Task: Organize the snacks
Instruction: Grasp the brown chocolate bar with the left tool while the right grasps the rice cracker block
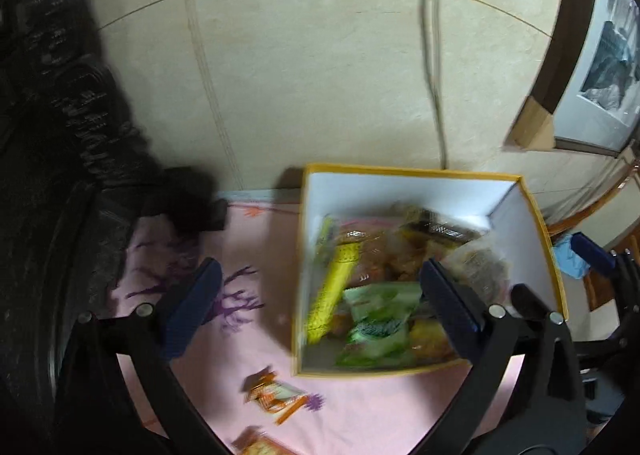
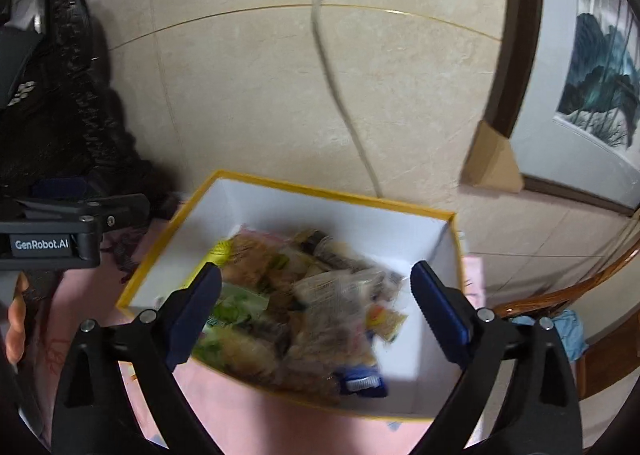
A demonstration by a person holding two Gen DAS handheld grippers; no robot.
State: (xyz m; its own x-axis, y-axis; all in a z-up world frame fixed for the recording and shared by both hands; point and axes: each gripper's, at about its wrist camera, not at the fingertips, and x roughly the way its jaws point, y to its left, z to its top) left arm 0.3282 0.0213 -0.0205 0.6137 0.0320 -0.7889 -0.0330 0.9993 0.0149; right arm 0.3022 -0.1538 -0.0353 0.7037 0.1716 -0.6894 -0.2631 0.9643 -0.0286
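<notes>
Both grippers are spread wide with nothing in them. The left gripper point(image 1: 316, 307) hangs over the near left edge of the yellow-rimmed box point(image 1: 416, 171), and the right gripper point(image 2: 316, 309) sits right above the pile of snack packets point(image 2: 304, 307) inside it. So most of the snacks are already in the box, just under and ahead of the right gripper. A couple of orange packets point(image 1: 276, 395) are lying loose on the pink surface point(image 1: 360, 415), below the left gripper and close to the camera.

What could go wrong, I reckon: the pile's heaped and slippery, so dropping more on top could slide stuff over the rim. Also the left gripper's right finger is near the box wall, so swinging down for the loose packets might nudge the box.

The only readable text is "GenRobot.AI" on the left gripper's body point(image 2: 42, 243). Packet labels are too blurred.
</notes>
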